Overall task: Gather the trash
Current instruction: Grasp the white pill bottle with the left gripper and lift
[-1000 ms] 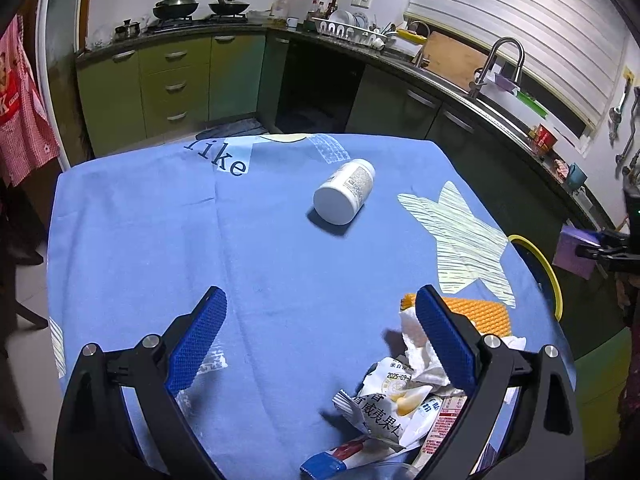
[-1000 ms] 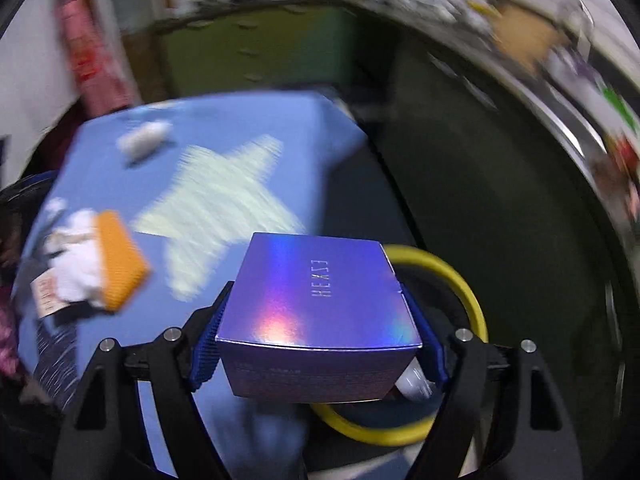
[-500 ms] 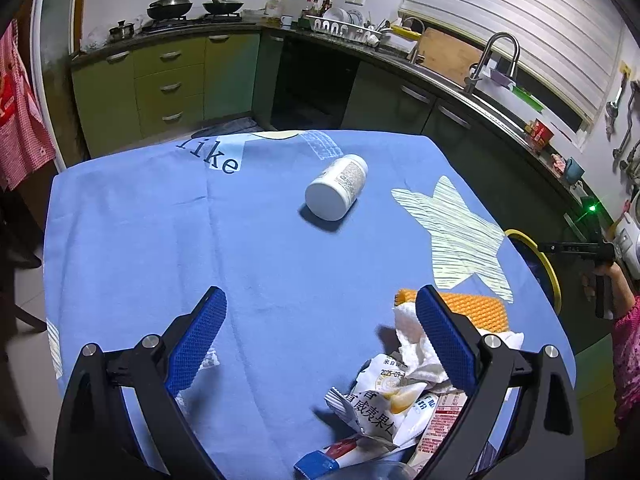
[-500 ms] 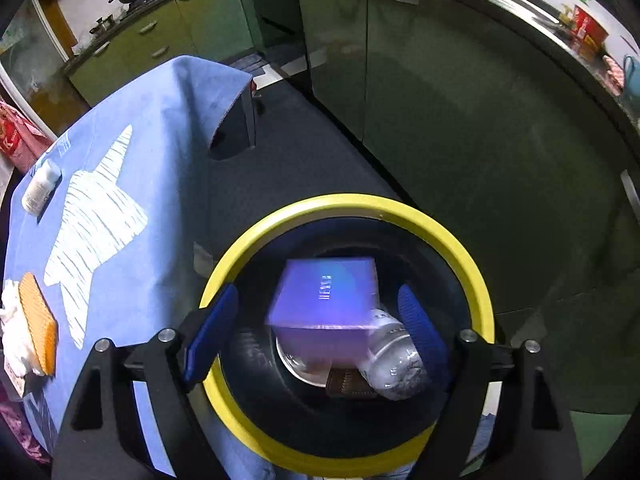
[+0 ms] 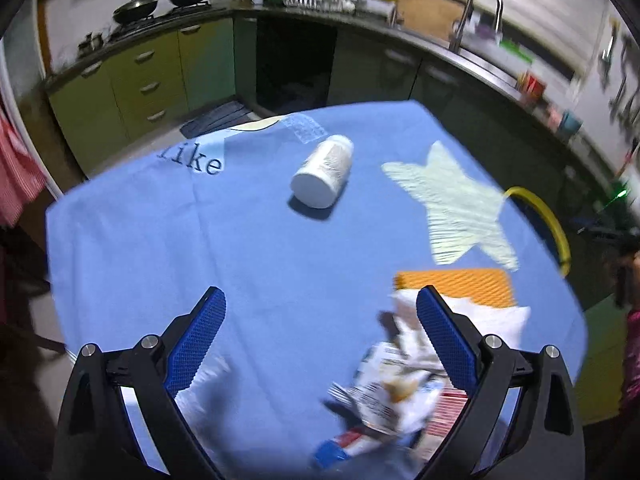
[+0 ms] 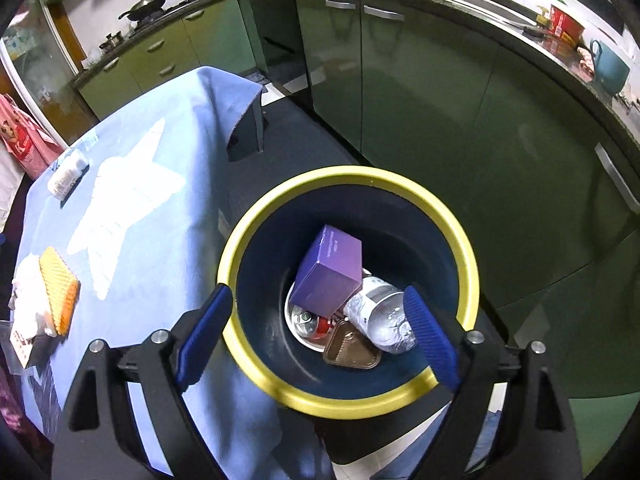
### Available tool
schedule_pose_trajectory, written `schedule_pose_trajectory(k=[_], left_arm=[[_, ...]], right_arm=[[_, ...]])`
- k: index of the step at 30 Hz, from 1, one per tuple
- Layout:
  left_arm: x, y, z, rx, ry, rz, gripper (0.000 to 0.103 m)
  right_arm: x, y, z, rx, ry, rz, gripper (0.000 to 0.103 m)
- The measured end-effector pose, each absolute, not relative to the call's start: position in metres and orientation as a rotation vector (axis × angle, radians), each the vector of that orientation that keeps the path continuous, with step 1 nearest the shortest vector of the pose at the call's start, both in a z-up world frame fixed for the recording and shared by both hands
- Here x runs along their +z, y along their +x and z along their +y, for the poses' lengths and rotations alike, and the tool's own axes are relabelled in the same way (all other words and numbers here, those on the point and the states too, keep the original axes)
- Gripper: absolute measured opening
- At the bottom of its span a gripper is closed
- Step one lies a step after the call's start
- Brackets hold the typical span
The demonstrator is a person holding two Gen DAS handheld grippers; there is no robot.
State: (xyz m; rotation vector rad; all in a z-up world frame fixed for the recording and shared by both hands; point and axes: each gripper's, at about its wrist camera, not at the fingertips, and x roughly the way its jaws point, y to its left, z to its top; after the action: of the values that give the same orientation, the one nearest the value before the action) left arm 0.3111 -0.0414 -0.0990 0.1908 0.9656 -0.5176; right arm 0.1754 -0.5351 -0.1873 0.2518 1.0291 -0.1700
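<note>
Right gripper [image 6: 316, 320]: my jaws are spread wide and hold nothing; they hang directly above the mouth of the trash bin [image 6: 460, 248], so that anything let go from here falls inside and not on the floor.

Purple box [image 6: 328, 272]: it lies tilted at the bottom of the bin, leaning on a clear plastic bottle [image 6: 380, 320]; beside them are a brown tray [image 6: 352, 350] and a white bowl [image 6: 306, 318] with something red and silver in it that I cannot name.

Trash bin: dark inside with a yellow rim, it stands on the floor just beside the table [image 6: 168, 208] edge, I think to make the way from table to bin short.

Left gripper [image 5: 320, 328]: my jaws are also released and empty, hovering over the blue cloth near the pile of wrappers [image 5: 396, 384].

Remaining trash: a white pill bottle [image 5: 324, 172] lies on its side near the far part of the table, well apart from the rest; an orange sponge [image 5: 456, 284] touches crumpled white tissue [image 5: 496, 320]; the wrappers and a tube [image 5: 340, 446] lie under my right finger.

Progress: in my judgement about half is done, several pieces are in the bin and several wait on the table.

Next move: probably one gripper should close on the pile, which is soft and loose, so some pieces may slip out.
</note>
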Motion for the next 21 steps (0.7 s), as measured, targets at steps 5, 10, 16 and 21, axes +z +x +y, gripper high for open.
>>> schedule_pose_trajectory(k=[5, 10, 16, 21], left_arm=[[-0.105, 0.35, -0.067, -0.564, 0.238, 1.037, 0.095], [-0.119, 0.392, -0.108, -0.636, 0.289, 1.091, 0.095], [-0.136, 0.433, -0.14, -0.628, 0.353, 1.112, 0.095], [-0.152, 0.449, -0.152, -0.604, 0.403, 1.141, 0.093]], right_arm=[[-0.188, 0.179, -0.532, -0.147, 0.258, 1.023, 0.083], [-0.187, 0.181, -0.522, -0.116, 0.251, 1.027, 0.083], [-0.188, 0.181, -0.517, -0.1, 0.257, 1.03, 0.083], [-0.19, 0.182, -0.516, -0.088, 0.259, 1.037, 0.083]])
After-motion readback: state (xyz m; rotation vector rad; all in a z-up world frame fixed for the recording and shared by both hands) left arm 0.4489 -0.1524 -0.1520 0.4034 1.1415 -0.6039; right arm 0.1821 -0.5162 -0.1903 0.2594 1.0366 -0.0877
